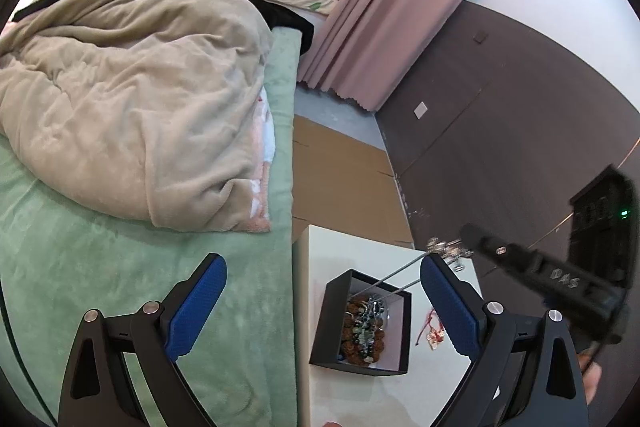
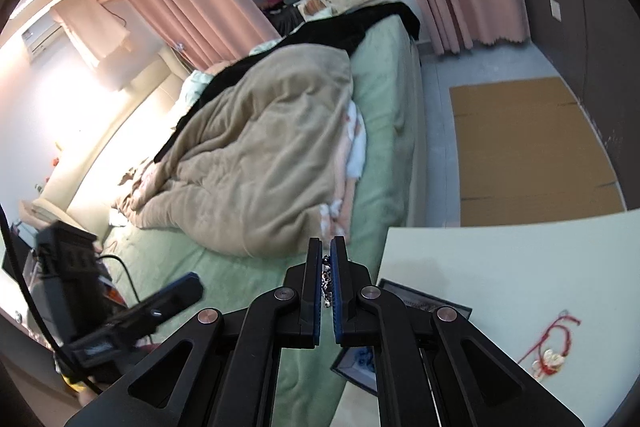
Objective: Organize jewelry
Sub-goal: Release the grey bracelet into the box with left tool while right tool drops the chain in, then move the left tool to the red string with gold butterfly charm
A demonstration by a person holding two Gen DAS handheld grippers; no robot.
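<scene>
1. Pink curtains (image 1: 360,27) hang at the back of a bedroom, where a bed with a green sheet (image 1: 100,247) carries a crumpled beige blanket (image 1: 140,107); a pale desk (image 1: 360,395) stands right beside the bed.
2. On the desk lies an open black box (image 1: 326,323) with a white inside, and in it rests a heap of brown and dark bead bracelets (image 1: 364,327).
3. One silver necklace (image 1: 400,273) runs as two thin strands from the bead heap up and out over the box rim to the right gripper (image 1: 466,237).
4. Fingers (image 2: 339,291) of the right gripper are closed on the necklace; in the right wrist view a small bright piece of chain shows in the narrow slit between the blue pads.
5. Left gripper (image 1: 324,303) hovers with its blue fingers (image 1: 196,307) wide apart and nothing between them, one above the green sheet, the other above the desk.
6. Just right of the box, a red cord charm (image 2: 550,351) lies on the desk, apart from the box.
7. Flat brown cardboard (image 2: 532,151) covers the floor beyond the desk, beside a dark wall panel (image 1: 500,107).
</scene>
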